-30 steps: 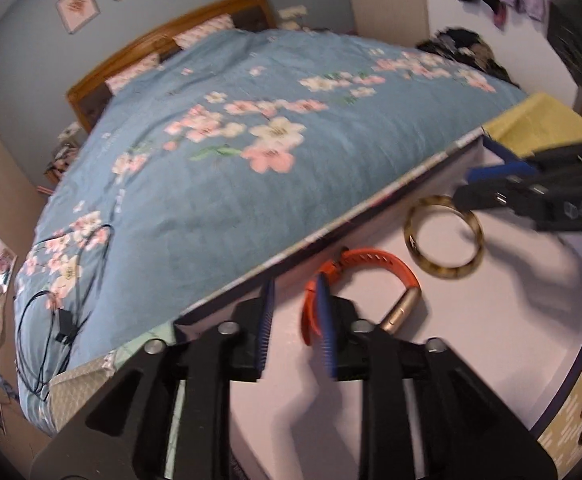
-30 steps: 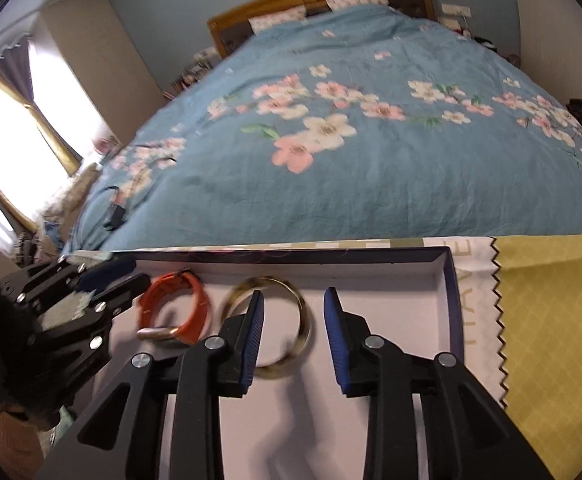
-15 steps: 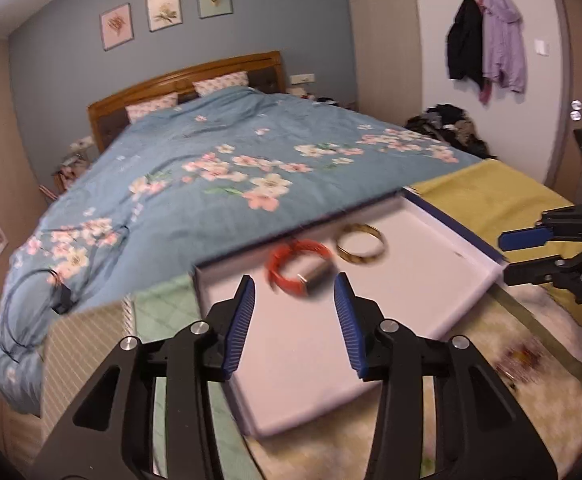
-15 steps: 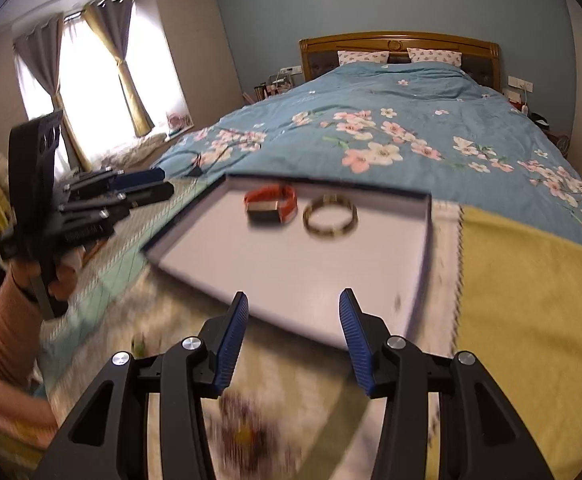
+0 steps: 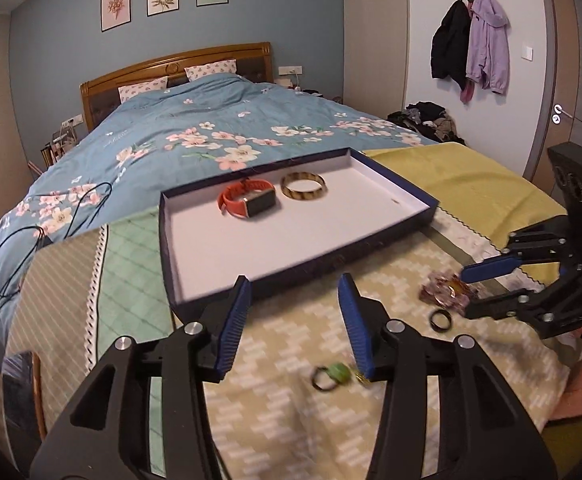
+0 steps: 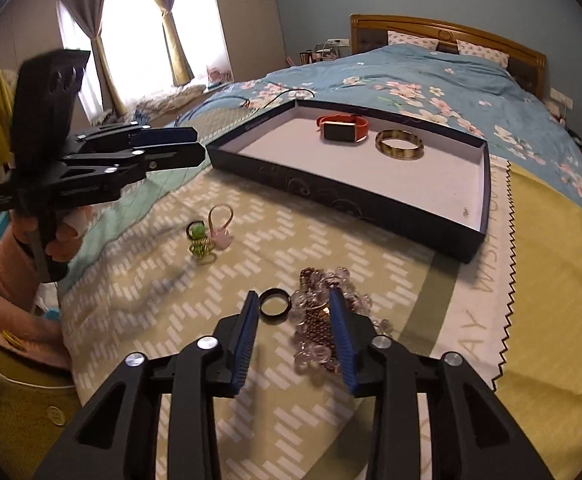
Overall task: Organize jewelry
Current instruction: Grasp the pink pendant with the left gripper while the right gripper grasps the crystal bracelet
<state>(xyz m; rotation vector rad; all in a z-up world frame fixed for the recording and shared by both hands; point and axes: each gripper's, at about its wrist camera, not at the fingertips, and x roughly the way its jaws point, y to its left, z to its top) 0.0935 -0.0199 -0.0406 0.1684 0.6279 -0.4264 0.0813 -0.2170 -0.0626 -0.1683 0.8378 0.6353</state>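
Observation:
A dark blue shallow box (image 5: pixel 375 244) (image 6: pixel 331 196) with a white floor holds an orange watch (image 5: pixel 247 200) (image 6: pixel 343 127) and a tortoiseshell bangle (image 5: pixel 304 187) (image 6: pixel 399 149). Loose on the patterned cloth lie a black ring (image 6: pixel 275 301) (image 5: pixel 440 319), a beaded bracelet heap (image 6: pixel 323 320) (image 5: pixel 445 290), a green ring (image 5: pixel 331 376) (image 6: pixel 197 233) and a pink-stone ring (image 6: pixel 221 228). My left gripper (image 5: pixel 293 312) is open and empty above the cloth, near the green ring. My right gripper (image 6: pixel 295 328) is open, its fingers straddling the black ring and the beads.
The cloths lie at the foot of a bed with a blue floral quilt (image 5: pixel 195 136). A yellow cloth (image 6: pixel 551 280) lies to the right of the box. A black cable (image 5: pixel 19 240) lies on the quilt at left. Coats (image 5: pixel 471 44) hang on the wall.
Both grippers have pulled back from the box, where the watch and bangle stay, and opened wider. They now hover over the loose jewelry on the cloth.

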